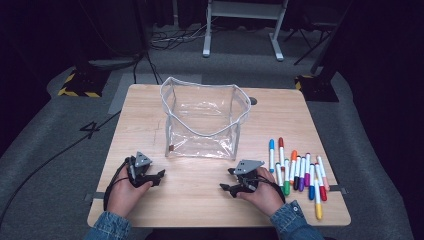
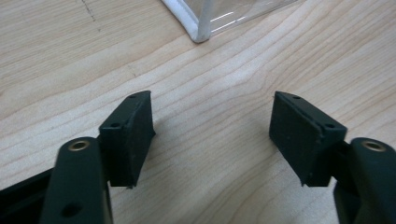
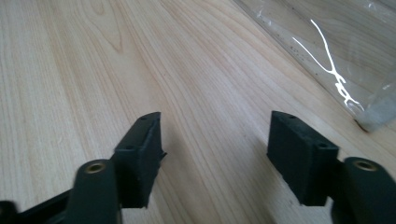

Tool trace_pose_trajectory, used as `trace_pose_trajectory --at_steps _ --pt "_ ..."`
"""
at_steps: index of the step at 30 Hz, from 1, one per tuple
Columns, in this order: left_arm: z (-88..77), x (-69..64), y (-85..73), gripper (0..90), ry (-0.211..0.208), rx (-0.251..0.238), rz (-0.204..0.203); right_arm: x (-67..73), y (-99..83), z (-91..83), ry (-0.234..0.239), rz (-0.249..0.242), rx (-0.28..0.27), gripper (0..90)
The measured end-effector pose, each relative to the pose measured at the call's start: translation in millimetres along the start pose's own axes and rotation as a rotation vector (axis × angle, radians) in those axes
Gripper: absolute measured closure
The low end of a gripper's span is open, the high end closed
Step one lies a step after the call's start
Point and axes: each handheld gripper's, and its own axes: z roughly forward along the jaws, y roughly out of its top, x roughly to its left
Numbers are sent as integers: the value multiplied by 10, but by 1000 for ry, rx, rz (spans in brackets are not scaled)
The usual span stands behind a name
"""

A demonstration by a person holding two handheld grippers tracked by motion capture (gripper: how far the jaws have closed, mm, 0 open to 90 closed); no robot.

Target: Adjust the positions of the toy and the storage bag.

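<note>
Left gripper (image 1: 159, 175) and right gripper (image 1: 226, 180): jaws of both stand apart, nothing between them, resting low on the surface (image 1: 200, 200). Clear pouch (image 1: 202, 120) stands upright and open ahead of both sets of jaws, its near corner just beyond the left jaws (image 2: 198, 32); judged light, soft-walled, slippery, prone to collapse; best taken at the white-bound rim. Markers (image 1: 297, 172) lie in a loose row just outside the right gripper; light, stiff, liable to roll; take one at mid-barrel. Nothing obstructs the path to either.
</note>
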Motion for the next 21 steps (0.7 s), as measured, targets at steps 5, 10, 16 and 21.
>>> trace_pose_trajectory --at_steps 5,10,16,21 --pt "-76 6 82 323 -7 -28 -7 -84 51 -136 -7 33 -1 400" --pt "-147 -2 226 317 -6 -65 2 -151 115 -286 -37 26 17 437" --pt "-163 5 476 322 -44 -115 -2 -391 244 -538 -82 83 -14 479" --pt "-44 30 632 333 -44 -132 2 -607 373 -582 -122 112 -9 471"
